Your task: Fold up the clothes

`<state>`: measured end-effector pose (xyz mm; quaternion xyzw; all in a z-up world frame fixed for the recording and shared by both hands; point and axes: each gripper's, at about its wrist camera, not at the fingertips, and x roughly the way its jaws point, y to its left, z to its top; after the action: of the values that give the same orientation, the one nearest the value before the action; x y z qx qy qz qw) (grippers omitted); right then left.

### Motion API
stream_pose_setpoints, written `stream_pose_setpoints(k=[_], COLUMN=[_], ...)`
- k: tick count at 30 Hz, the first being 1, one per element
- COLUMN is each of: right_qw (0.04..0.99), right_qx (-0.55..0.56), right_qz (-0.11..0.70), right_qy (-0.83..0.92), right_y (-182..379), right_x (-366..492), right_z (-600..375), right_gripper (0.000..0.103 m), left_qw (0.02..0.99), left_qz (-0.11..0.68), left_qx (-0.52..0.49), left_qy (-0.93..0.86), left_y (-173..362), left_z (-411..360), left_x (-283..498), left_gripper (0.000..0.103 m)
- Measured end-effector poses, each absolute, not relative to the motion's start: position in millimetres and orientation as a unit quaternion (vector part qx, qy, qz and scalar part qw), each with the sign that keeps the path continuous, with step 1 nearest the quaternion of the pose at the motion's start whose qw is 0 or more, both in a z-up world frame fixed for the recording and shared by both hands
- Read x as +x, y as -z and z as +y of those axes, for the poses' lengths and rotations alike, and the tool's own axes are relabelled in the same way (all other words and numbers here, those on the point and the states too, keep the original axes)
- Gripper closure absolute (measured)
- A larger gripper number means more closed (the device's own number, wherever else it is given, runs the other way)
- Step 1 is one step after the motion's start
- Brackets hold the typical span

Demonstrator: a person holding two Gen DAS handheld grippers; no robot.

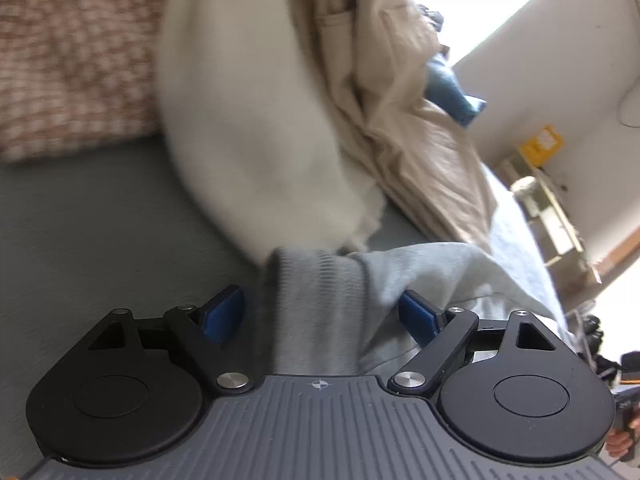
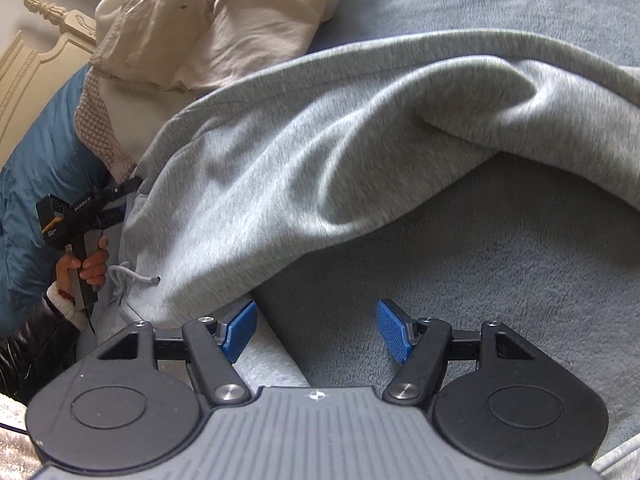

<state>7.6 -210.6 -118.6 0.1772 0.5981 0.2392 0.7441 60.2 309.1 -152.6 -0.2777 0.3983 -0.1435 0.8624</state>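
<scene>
A light grey sweat garment lies spread and rumpled on the blue-grey bed cover, its drawstring at the left. In the left wrist view its ribbed hem lies between the blue pads of my left gripper, which stands open; the pads do not squeeze the cloth. The same left gripper shows at the garment's left edge in the right wrist view, held by a hand. My right gripper is open just above the cover, its left pad beside the garment's near edge.
A cream garment and crumpled beige clothes lie just beyond the grey hem. A patterned pillow sits at the far left. A beige pile, blue quilted cloth and a carved cream headboard lie at the bed's far side.
</scene>
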Motion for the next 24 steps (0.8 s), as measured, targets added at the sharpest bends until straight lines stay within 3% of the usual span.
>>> stream_pose_setpoints(k=[4,5,7,16,24], right_qw=[0.739,0.738,0.737,0.733,0.735], right_qx=[0.181,0.182,0.183,0.186,0.189], right_qz=[0.606,0.608,0.609,0.612,0.610], right_qy=[-0.231,-0.230,-0.230,-0.230,-0.227], right_y=[126,127,129,135,137], right_x=[9,9,11,18,21], right_z=[-210,-210,-210,-208,-208], right_gripper=[0.034,0.034,0.034,0.034,0.034], left_qw=[0.861,0.861,0.860,0.914,0.928], left_qz=[0.397,0.397,0.394,0.332,0.302], left_qx=[-0.279,-0.280,-0.291,-0.218,-0.218], left_qy=[0.150,0.149,0.143,0.087,0.020], left_y=[153,153,151,99,73], left_z=[303,303,304,281,316], left_x=[63,63,59,28,51], left_gripper=[0.029,0.040,0.047,0.055,0.057])
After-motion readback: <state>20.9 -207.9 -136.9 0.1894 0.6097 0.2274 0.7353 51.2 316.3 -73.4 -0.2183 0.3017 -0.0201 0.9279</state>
